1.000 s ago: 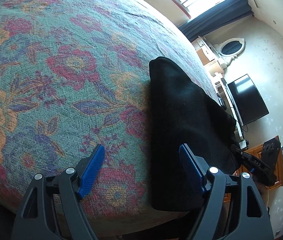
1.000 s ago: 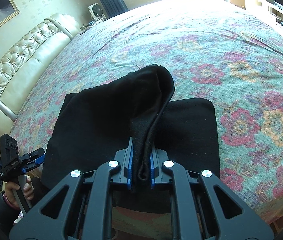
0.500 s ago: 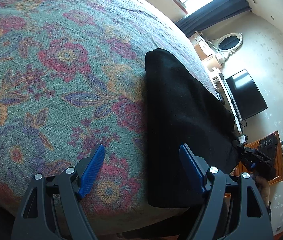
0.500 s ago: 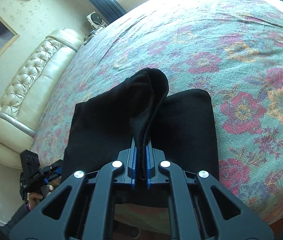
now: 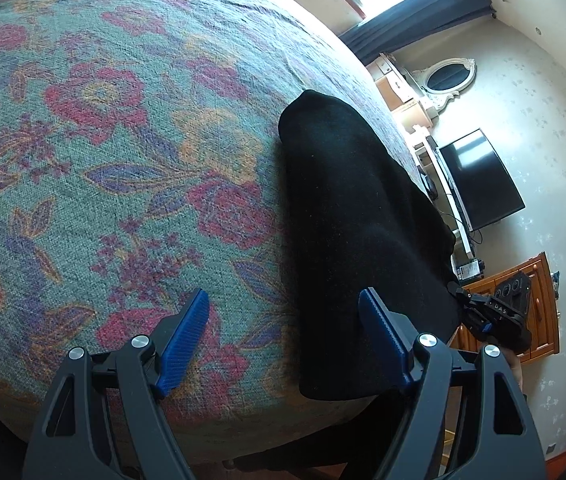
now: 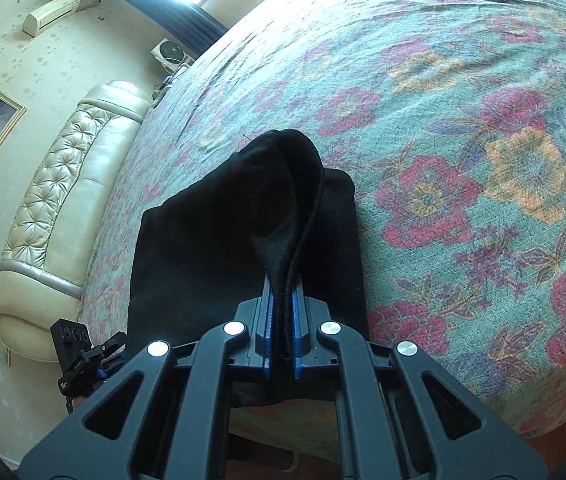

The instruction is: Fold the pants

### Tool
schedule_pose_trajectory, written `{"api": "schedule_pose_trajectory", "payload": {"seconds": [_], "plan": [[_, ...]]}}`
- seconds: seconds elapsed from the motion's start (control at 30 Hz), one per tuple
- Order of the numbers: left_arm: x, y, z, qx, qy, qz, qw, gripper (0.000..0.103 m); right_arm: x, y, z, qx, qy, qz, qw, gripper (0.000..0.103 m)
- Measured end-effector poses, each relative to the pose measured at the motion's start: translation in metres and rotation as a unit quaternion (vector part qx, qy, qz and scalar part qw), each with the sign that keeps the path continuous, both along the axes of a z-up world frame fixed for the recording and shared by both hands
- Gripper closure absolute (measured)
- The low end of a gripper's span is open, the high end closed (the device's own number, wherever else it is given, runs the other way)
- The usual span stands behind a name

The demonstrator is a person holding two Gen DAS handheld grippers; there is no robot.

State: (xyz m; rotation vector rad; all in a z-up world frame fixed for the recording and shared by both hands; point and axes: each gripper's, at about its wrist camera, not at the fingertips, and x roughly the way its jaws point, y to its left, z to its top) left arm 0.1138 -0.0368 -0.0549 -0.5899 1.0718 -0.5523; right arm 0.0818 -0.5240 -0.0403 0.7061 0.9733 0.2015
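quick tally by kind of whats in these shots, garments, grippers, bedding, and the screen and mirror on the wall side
Black pants: 1
Grippers: 2, the left gripper open, the right gripper shut on the pants
Floral bedspread: 1
Television: 1
Oval mirror: 1
Total: 6

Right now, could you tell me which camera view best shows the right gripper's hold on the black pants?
The right wrist view: the right gripper is shut on a raised fold of the black pants. The left wrist view shows it only small, at the pants' edge.
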Motion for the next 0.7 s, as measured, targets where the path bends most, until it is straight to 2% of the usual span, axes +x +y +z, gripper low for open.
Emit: {"api": "schedule_pose_trajectory", "payload": {"seconds": [0.23,0.33,0.37,0.4,0.47,0.6,0.7], "plan": [[0.002,0.001,-0.003,0.0,0.001,0.0,1.0,0.026,0.001,-0.004,-0.013,0.006,0.009,-0.004,1.0,0.095],[-0.002,0.0,-0.002,0.002,-0.001,-0.001,1.0,0.025,-0.001,-0.008,-0.015,0.022,0.009,-0.006,1.0,0.09],[-0.002,0.0,-0.002,-0.001,0.001,-0.002,1.0,0.025,-0.002,-0.01,-0.013,0.029,0.006,-0.01,1.0,0.081],[-0.002,-0.001,-0.002,-0.007,0.005,-0.003,1.0,0.025,-0.005,-0.014,-0.011,0.036,0.003,-0.018,0.999,0.06],[-0.001,-0.003,-0.003,-0.025,0.015,-0.006,0.9995,0.025,-0.012,-0.025,-0.008,0.051,-0.005,-0.036,0.998,0.026],[-0.002,-0.002,-0.009,-0.042,0.036,-0.006,0.9984,0.024,-0.023,-0.036,-0.02,0.065,0.013,-0.032,0.997,0.025],[-0.004,-0.005,-0.01,-0.049,0.041,-0.008,0.9979,0.024,-0.029,-0.038,-0.041,0.116,0.036,-0.028,0.992,0.025]]}}
